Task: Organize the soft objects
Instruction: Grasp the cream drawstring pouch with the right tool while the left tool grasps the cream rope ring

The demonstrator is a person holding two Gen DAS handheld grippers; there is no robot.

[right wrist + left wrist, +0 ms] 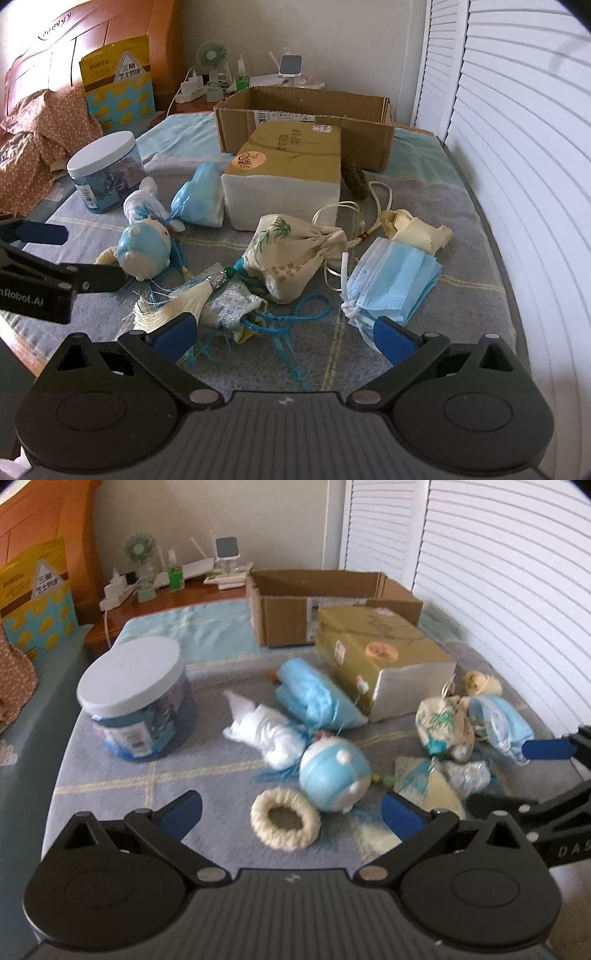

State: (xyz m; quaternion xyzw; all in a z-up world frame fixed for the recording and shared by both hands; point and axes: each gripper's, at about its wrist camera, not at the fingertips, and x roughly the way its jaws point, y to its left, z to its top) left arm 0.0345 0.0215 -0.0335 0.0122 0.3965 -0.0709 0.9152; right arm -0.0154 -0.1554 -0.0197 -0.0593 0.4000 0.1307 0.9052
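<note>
Soft objects lie scattered on a grey checked blanket point(140, 782). A blue-and-white doll point(334, 775) lies just beyond my open, empty left gripper point(291, 812), with a cream woven ring point(285, 824) between the fingers; the doll also shows in the right wrist view point(146, 253). A beige drawstring pouch point(291, 254), a cream tassel point(166, 310) and a stack of blue face masks point(395, 284) lie before my open, empty right gripper point(284, 332). A blue bundle point(314, 696) and white cloth point(266, 731) lie further back. An open cardboard box point(306, 122) stands at the far end.
A gold-topped tissue pack point(288, 173) stands in front of the cardboard box. A white-lidded plastic jar point(136, 698) stands at the left. A bedside table with a small fan point(212, 61) and chargers is behind. Louvred doors point(517, 147) run along the right.
</note>
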